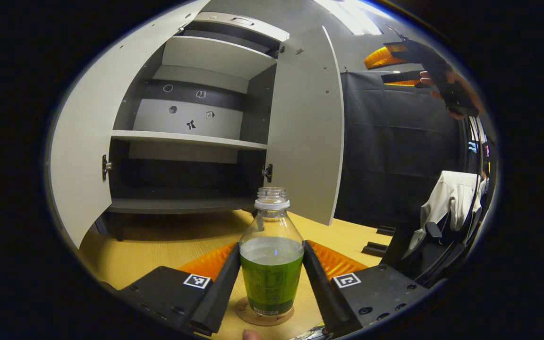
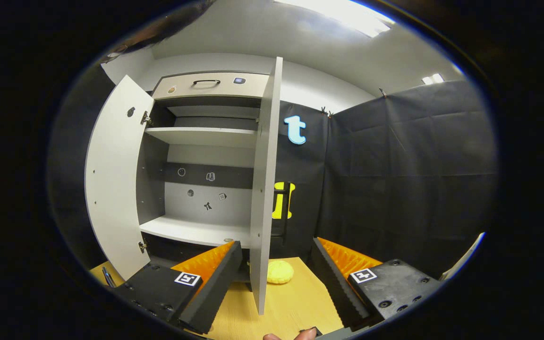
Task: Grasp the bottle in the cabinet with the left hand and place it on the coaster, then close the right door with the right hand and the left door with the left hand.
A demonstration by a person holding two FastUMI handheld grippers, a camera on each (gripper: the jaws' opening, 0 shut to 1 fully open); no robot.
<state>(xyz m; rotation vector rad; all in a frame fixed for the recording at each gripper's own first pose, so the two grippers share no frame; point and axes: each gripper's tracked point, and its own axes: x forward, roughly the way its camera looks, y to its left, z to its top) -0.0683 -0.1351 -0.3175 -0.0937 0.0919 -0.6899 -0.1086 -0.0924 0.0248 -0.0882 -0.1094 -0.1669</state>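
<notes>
A clear bottle [image 1: 272, 264] with green liquid and no cap stands upright on a round coaster [image 1: 248, 315] on the wooden table. My left gripper [image 1: 271, 248] is shut on the bottle, one finger against each side. Behind it the cabinet [image 1: 191, 137] stands with its left door [image 1: 83, 156] and right door [image 1: 307, 132] both swung open and its shelves bare. My right gripper [image 2: 276, 243] is open, in the air in front of the right door's edge [image 2: 265, 189], not touching it. It also shows high at the right, held by a hand [image 1: 446, 89].
A small yellow round object [image 2: 280, 272] lies on the table [image 2: 295, 302] behind the right door. A white garment [image 1: 446, 198] hangs over a chair at the right. Black cloth walls close the booth's right side.
</notes>
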